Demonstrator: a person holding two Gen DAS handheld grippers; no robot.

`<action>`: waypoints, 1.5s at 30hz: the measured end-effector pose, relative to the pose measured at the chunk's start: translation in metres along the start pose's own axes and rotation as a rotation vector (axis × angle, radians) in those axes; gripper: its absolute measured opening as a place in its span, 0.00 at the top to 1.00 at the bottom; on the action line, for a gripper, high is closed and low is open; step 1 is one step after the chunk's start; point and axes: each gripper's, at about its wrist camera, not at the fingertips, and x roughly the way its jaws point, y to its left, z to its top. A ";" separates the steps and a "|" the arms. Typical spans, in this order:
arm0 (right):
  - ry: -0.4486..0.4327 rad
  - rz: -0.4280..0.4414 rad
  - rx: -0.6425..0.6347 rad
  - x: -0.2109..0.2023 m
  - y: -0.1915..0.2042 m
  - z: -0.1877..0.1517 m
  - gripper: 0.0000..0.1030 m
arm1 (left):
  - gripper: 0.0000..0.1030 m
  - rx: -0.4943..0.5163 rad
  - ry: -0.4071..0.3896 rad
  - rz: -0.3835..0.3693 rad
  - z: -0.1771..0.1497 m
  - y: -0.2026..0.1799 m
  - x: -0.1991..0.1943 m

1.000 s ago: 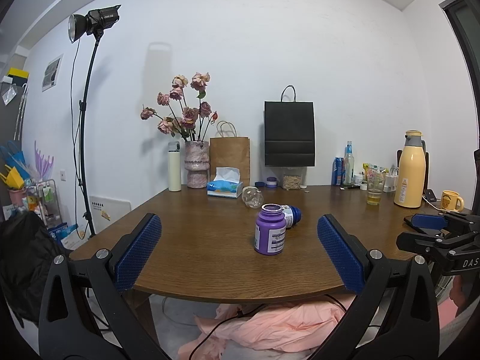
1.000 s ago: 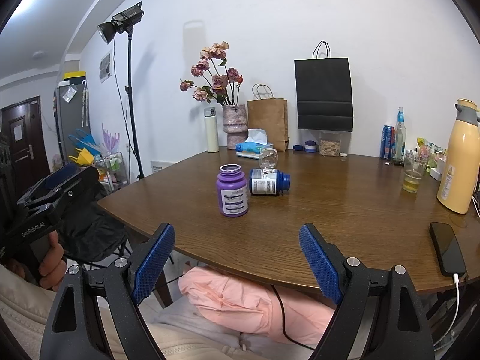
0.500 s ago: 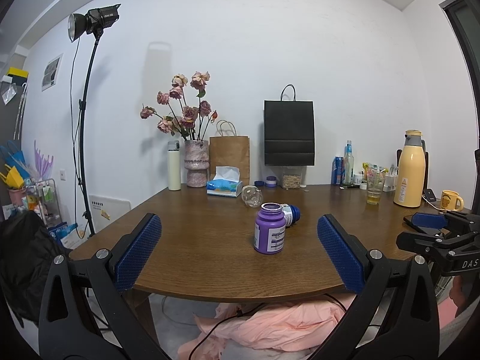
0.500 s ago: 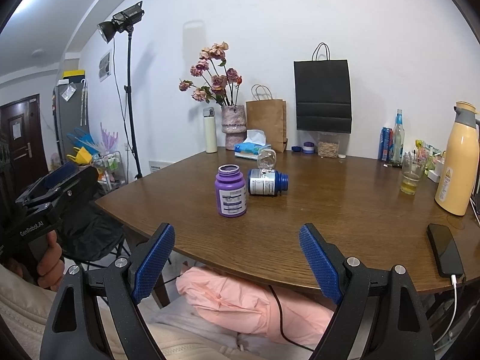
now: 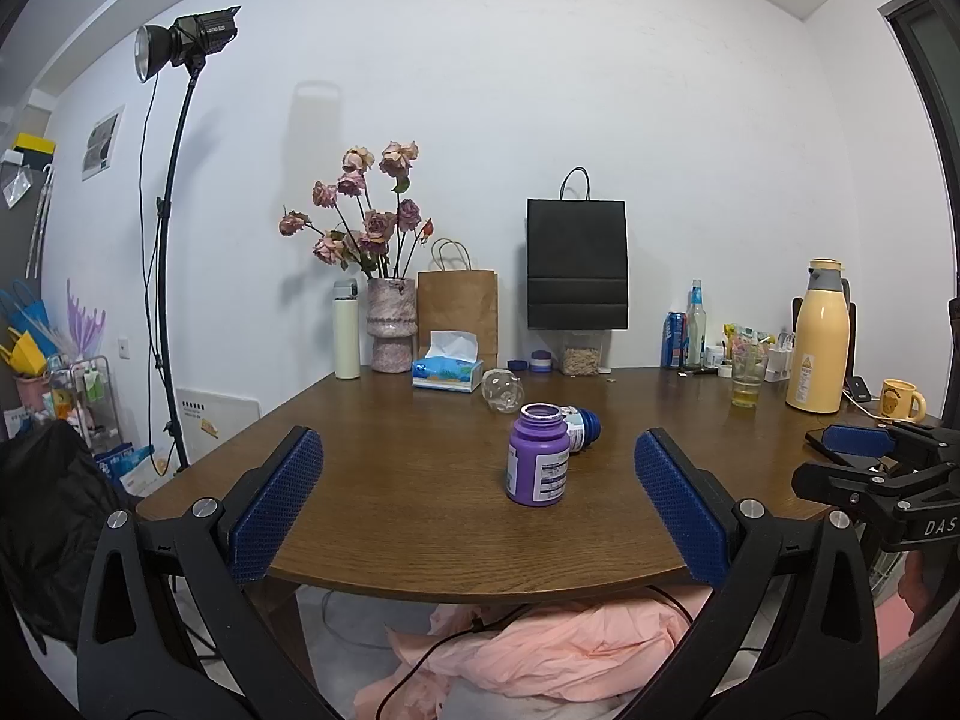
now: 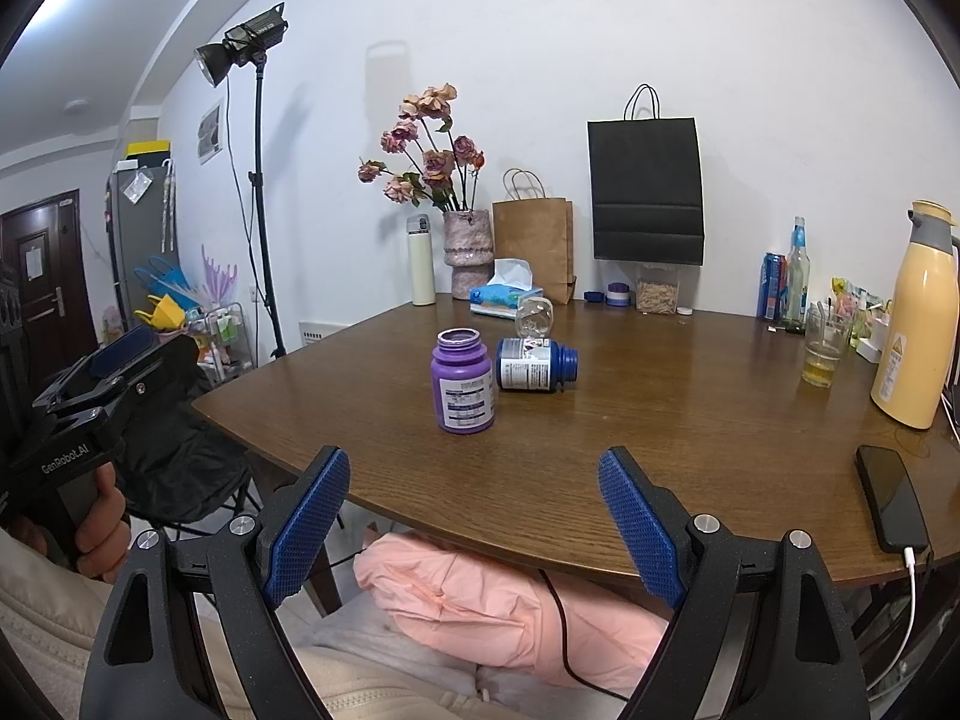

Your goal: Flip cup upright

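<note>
Clear cup [image 6: 533,317] toppled, well beyond open tongs [image 6: 474,531].

The room is evenly and rather brightly lit, and the white wall [image 5: 690,120] looks clean, with a soft grey shadow of a bottle shape above the flowers [image 5: 366,216] and a darker shadow beside the black bag [image 6: 645,192]. The wooden table [image 6: 690,420] shows pale glare toward its far side. Both views are sharp in the middle, but straight lines bend strongly at the edges and the corners are black.
</note>
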 end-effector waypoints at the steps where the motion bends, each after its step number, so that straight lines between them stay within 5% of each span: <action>1: 0.000 0.001 -0.001 0.000 0.000 0.000 0.14 | 0.00 0.000 0.000 0.000 0.000 0.000 0.000; 10: 0.002 0.002 0.013 0.001 0.002 -0.001 0.14 | 0.00 0.007 0.006 -0.025 -0.008 -0.006 0.004; 15: -0.010 -0.018 0.020 0.014 -0.003 0.003 0.14 | 0.00 0.036 -0.031 -0.115 -0.008 -0.010 0.012; 22: -0.009 -0.077 0.063 0.050 -0.040 0.025 0.14 | 0.00 0.019 0.019 -0.223 0.011 -0.012 0.076; 30: 0.045 -0.076 0.079 0.115 -0.080 0.059 0.14 | 0.00 0.134 0.255 -0.281 0.043 -0.024 0.200; 36: 0.175 0.017 0.096 0.180 -0.105 0.069 0.14 | 0.00 0.161 0.622 -0.353 0.049 -0.037 0.310; 41: 0.242 0.048 0.088 0.216 -0.118 0.066 0.14 | 0.01 0.412 0.736 -0.390 0.052 -0.072 0.367; 45: 0.275 0.045 0.097 0.239 -0.133 0.064 0.14 | 0.09 0.519 0.862 -0.510 0.043 -0.101 0.398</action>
